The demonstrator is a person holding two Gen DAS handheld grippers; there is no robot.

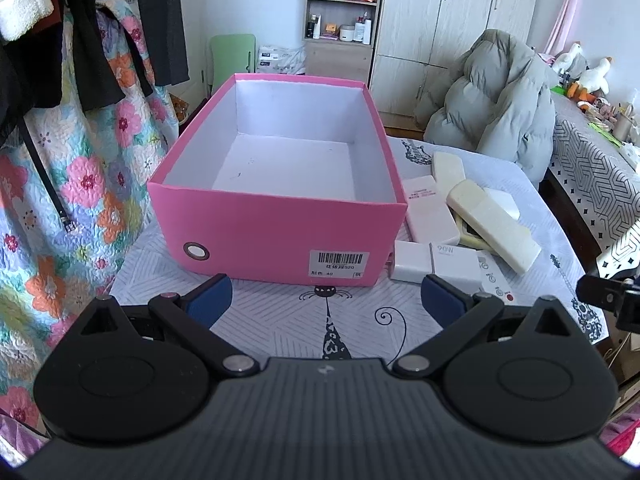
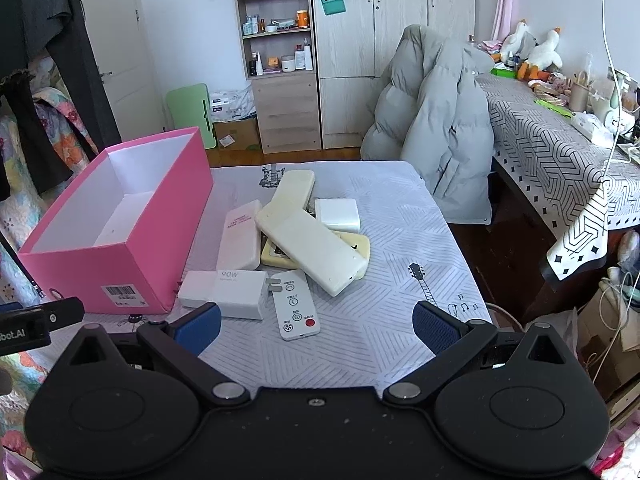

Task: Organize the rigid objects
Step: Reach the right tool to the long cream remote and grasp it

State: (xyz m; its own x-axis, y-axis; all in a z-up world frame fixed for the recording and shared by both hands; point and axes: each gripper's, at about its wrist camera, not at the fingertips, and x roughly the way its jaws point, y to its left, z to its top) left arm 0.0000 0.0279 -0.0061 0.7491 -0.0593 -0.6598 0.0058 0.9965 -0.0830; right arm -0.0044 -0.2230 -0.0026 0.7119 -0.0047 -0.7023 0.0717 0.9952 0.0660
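An empty pink box with a white inside stands on the left of the table. To its right lies a pile of rigid objects: a white 90W charger, a small white remote, two long cream remotes, a pale pink case, a white block and a yellowish frame. My left gripper is open and empty just in front of the box. My right gripper is open and empty, near the small remote.
The table has a patterned white cloth. A grey puffer jacket hangs on a chair behind the table. A second table with clutter stands at right. Floral quilts and dark clothes hang at left.
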